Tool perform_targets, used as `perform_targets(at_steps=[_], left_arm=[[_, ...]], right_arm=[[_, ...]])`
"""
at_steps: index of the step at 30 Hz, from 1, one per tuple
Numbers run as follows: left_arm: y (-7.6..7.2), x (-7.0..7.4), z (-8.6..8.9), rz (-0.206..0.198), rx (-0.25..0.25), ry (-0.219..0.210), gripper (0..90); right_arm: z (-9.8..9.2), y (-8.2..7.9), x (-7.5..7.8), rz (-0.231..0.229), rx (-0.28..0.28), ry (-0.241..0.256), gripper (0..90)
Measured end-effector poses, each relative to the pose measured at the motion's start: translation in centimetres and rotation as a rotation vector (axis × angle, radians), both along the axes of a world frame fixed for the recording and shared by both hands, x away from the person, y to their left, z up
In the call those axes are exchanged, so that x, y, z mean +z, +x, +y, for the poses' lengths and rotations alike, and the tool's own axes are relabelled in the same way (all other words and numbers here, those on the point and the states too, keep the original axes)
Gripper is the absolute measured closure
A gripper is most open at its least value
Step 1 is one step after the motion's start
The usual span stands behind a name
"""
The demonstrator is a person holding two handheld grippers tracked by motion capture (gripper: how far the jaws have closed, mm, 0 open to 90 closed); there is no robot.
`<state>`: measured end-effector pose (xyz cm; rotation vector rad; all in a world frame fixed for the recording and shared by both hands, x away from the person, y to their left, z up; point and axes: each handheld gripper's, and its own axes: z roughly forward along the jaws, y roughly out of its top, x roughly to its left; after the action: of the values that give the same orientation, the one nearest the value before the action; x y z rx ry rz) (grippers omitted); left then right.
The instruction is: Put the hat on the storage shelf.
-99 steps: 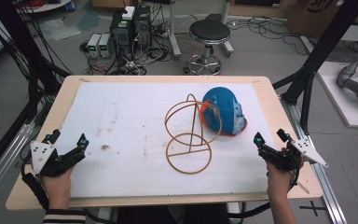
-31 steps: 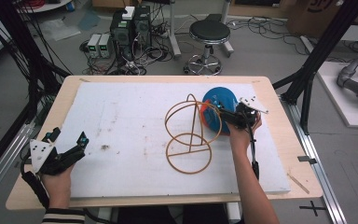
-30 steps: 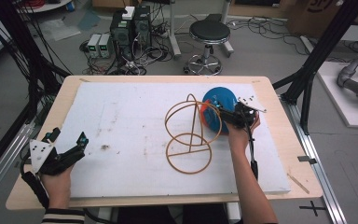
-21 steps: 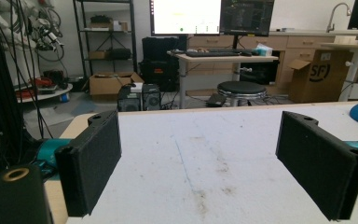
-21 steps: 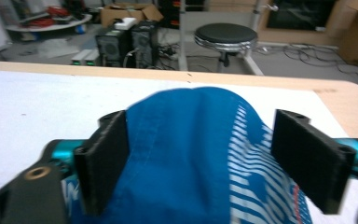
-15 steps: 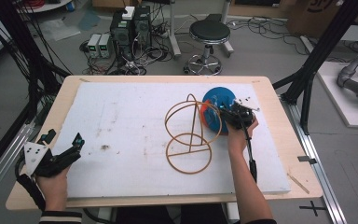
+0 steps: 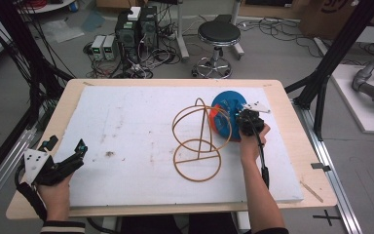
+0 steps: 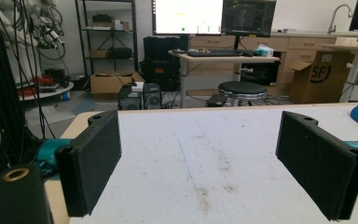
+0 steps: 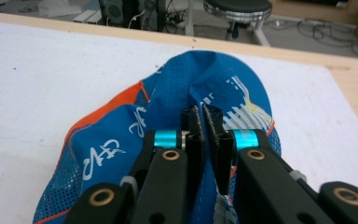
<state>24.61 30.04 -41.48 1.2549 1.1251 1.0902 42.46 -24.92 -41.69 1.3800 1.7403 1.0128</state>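
Observation:
A blue and orange cap [image 7: 224,113] lies on the white foam board [image 7: 126,122], right of centre, just behind a tan wire stand [image 7: 199,141] made of rings. My right gripper [image 7: 246,119] sits on the cap's near right side. In the right gripper view its jaws are pinched on a fold of the cap [image 9: 168,107] fabric, the right gripper [image 9: 203,119] nearly closed. My left gripper [image 7: 65,161] rests at the board's near left corner, held in a hand. The left gripper [image 8: 214,168] stands wide open with nothing between its pads.
The wooden table edge [image 7: 297,117] frames the board. A black stool [image 7: 218,36] and computer boxes [image 7: 136,27] stand on the floor beyond the far edge. Black frame posts [image 7: 338,53] rise at the right. The board's middle and left are bare white foam.
The right gripper travelled from the near right corner up to the cap and shut on its fabric. The left gripper shifted slightly toward the near left corner.

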Motion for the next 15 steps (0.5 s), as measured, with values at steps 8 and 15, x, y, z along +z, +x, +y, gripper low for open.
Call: perform_targets(at_steps=[8,15], left_arm=[[0.0,0.0,0.0,-0.002,0.002,-0.002,14.6],[0.0,0.0,0.0,0.001,0.002,0.0,14.6]], right_arm=[[-1.0,-0.3,0.7,-0.037,0.003,0.096,89.8],[-2.3,-1.0,2.0,-0.12,0.018,0.177,89.8]])
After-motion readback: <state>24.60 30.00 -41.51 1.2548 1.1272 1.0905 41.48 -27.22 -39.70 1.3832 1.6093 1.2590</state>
